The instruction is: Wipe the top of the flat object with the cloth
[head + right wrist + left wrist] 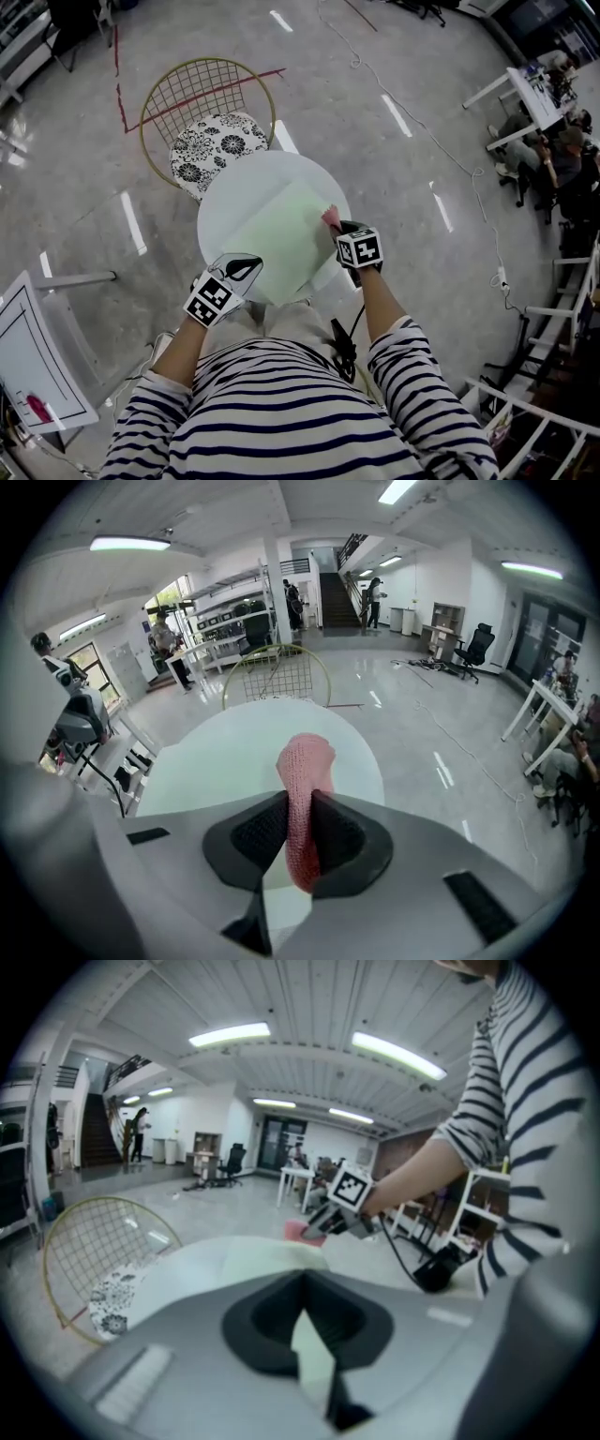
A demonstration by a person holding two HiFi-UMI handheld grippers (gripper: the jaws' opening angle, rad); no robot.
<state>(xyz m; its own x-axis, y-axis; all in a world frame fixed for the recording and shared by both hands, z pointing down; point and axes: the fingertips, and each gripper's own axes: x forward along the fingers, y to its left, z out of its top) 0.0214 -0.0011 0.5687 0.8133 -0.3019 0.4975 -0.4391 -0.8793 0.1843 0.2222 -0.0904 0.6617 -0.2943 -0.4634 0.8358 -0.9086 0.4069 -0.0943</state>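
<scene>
Now your right gripper [340, 231], clamped on the pink cloth [330, 218], sits at the right edge of the green sheet [277, 239], whose top stretches leftward toward your left gripper [241, 272], pinched shut on its near edge.

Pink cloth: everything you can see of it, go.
The cloth is pink with a knitted, nubbly look, bunched into a narrow fold. The right gripper is shut on it, squeezing it from both sides; its rounded end sticks out past the jaws. In the head view it sits at the right edge of the pale green sheet on the round white table. Whether it touches the sheet cannot be told.
</scene>
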